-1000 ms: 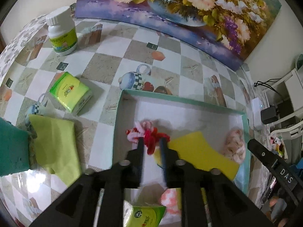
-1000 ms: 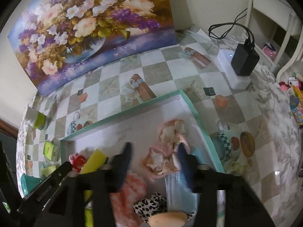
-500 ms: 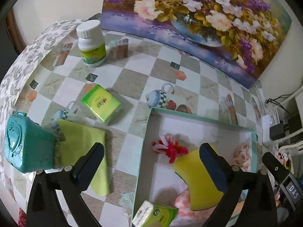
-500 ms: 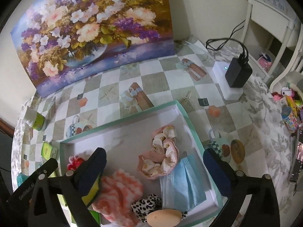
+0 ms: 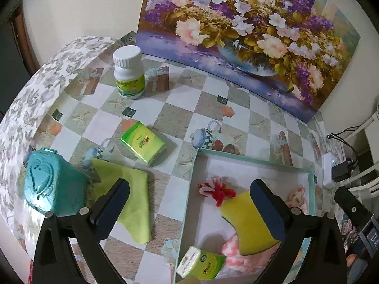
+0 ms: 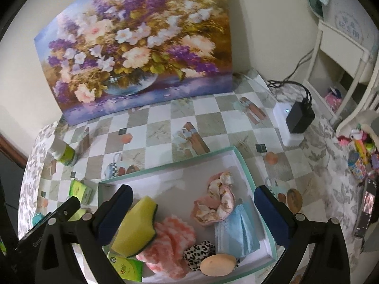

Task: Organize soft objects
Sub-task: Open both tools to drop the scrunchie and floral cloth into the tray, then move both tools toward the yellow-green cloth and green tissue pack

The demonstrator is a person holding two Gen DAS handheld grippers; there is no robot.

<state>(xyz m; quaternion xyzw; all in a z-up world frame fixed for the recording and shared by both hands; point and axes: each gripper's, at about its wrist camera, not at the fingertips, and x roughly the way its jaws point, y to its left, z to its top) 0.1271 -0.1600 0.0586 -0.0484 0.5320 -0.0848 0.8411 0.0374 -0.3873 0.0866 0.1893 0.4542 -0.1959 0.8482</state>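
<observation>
A teal-rimmed box (image 5: 251,159) holds a red and pink scrunchie (image 5: 218,189), a yellow sponge (image 5: 248,220), a pink fluffy cloth (image 5: 236,258) and a green tissue pack (image 5: 201,264). My left gripper (image 5: 190,187) hangs open and empty above the box's left wall. On the table to its left lie a lime cloth (image 5: 128,196) and a second tissue pack (image 5: 142,143). My right gripper (image 6: 193,194) is wide open and empty over the box (image 6: 165,168), above a floral scrunchie (image 6: 215,201), a blue face mask (image 6: 236,229) and a leopard scrunchie (image 6: 199,253).
A teal container (image 5: 52,184) stands at the table's left edge and a white bottle (image 5: 128,73) at the back left. A flower painting (image 6: 137,54) leans on the wall. A charger block (image 6: 299,118) sits at the back right, beside white furniture.
Both grippers opened wide and rose. The left let go of the red and pink scrunchie, which now lies in the box. The right's jaws spread away from the floral scrunchie.
</observation>
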